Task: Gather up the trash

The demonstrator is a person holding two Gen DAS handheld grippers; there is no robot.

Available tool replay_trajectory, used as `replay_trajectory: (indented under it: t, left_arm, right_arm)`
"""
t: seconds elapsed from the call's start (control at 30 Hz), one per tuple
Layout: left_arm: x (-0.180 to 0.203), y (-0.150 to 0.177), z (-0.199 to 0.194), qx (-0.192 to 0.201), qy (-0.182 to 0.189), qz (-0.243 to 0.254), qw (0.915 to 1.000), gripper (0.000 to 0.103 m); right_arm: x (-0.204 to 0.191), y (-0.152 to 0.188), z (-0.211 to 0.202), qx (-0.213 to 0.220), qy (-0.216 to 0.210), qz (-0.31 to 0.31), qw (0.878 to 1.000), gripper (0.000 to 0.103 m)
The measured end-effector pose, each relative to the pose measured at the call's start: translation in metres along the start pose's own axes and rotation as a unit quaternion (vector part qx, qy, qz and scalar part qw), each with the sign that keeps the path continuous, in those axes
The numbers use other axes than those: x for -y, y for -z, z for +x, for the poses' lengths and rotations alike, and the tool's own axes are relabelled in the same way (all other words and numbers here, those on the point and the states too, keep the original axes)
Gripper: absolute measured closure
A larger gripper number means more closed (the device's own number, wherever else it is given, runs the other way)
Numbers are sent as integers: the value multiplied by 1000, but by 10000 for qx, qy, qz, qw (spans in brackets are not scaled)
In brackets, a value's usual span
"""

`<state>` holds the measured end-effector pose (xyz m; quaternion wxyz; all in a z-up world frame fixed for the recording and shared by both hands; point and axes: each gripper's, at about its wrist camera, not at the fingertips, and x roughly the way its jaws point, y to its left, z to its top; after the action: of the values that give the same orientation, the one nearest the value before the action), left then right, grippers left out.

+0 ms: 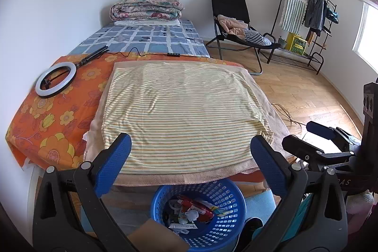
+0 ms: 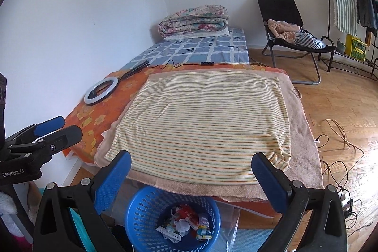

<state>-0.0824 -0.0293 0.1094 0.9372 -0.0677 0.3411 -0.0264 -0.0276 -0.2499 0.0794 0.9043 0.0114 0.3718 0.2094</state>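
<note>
In the left wrist view, the left tool (image 1: 190, 150) is seen with its blue-padded fingers spread wide and nothing held between them, and it is poised above the near edge of the bed. Directly below and slightly ahead of it, on the floor at the foot of the bed, the blue basket (image 1: 226, 195) is found, and the trash (image 1: 193, 211), a loose heap of wrappers and crumpled paper, is already lying inside it. No loose piece can be made out on the striped towel (image 1: 184, 110) that is spread ahead of the fingers, so the task is judged to be near its end. The right tool is partly seen at the right edge, level with the left one. In the right wrist view, the right tool (image 2: 191, 161) is likewise shown spread apart and empty, and the basket (image 2: 141, 209) is seen below it and shifted a little to the left, toward the left tool, which shows at the left edge. The basket is therefore judged to lie between the two tools and beneath them, somewhat nearer the left one, so that any further drop would be made straight down. A ring light (image 2: 101, 91) is left lying on the orange sheet near the wall, well apart from both.
</note>
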Motion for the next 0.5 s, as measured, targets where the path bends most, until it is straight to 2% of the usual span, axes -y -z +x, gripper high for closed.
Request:
replay_trajectory:
  t: [0.5]
  left_arm:
    - [-5, 2, -5, 27, 37, -177, 9998, 1]
  right_arm:
    - [-3, 0, -1, -51, -74, 9, 10000, 0]
